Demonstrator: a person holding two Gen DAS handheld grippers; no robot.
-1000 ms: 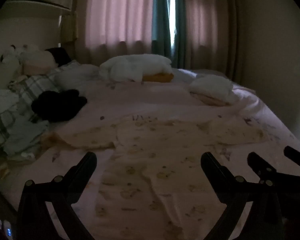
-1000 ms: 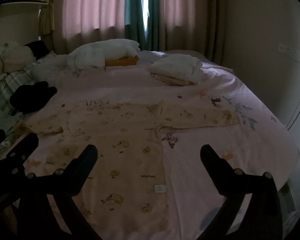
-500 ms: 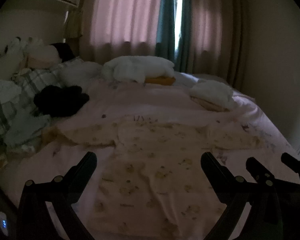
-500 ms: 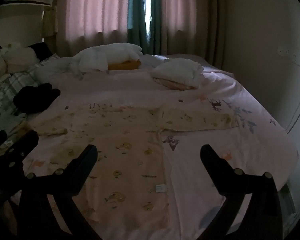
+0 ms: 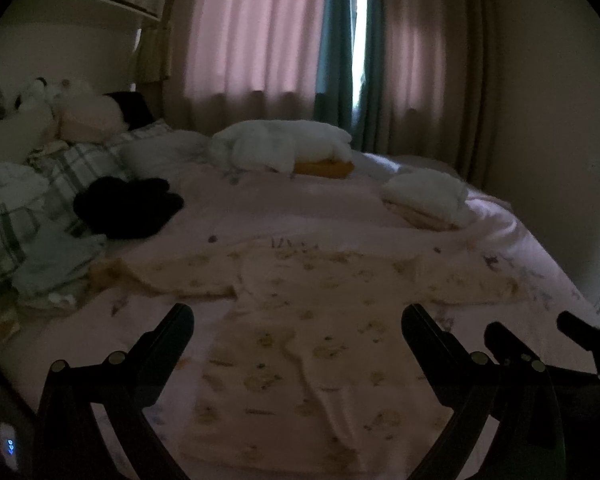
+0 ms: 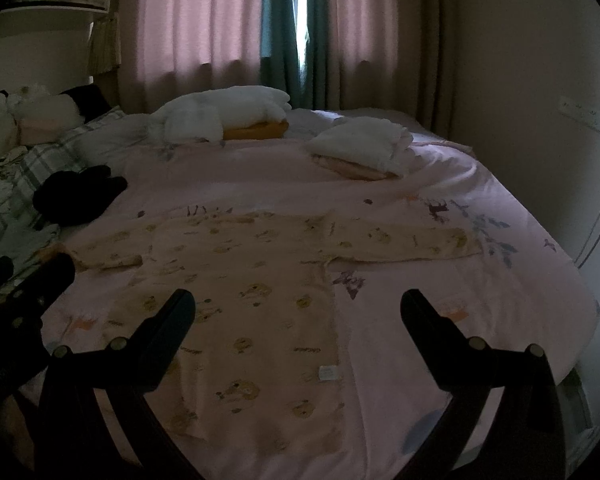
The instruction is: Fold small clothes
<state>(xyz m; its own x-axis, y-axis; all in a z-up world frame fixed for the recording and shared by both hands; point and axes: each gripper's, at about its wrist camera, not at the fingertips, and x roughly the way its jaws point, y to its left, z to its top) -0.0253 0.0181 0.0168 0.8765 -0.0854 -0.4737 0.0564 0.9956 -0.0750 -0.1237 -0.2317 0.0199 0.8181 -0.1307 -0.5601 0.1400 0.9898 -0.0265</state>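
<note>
From my left tool (image 5: pixel 296 316) I look down a dim bed (image 5: pixel 300 208) covered in a pink sheet, and both its fingers stand wide apart with nothing between them. My right tool (image 6: pixel 298 304) is just as wide and just as empty, hanging above the near edge of the bed. The small shirt (image 6: pixel 252 280) lies flat on the sheet with both sleeves spread out to the sides, pale yellow with little bear prints, its hem toward me and a white tag (image 6: pixel 327 373) showing near the lower right corner. Neither tool touches it. In the left view the right tool appears at the lower right edge, beside the shirt's hem. Farther up the bed sits a folded white pile (image 6: pixel 360 148) on something peach, well apart from the shirt, and a white bundle (image 6: pixel 224 114) rests over an orange cushion (image 6: pixel 256 130) near the curtains (image 6: pixel 204 20). A black garment (image 5: pixel 128 208) lies at the left, next to a plaid pillow (image 5: pixel 72 172).
</note>
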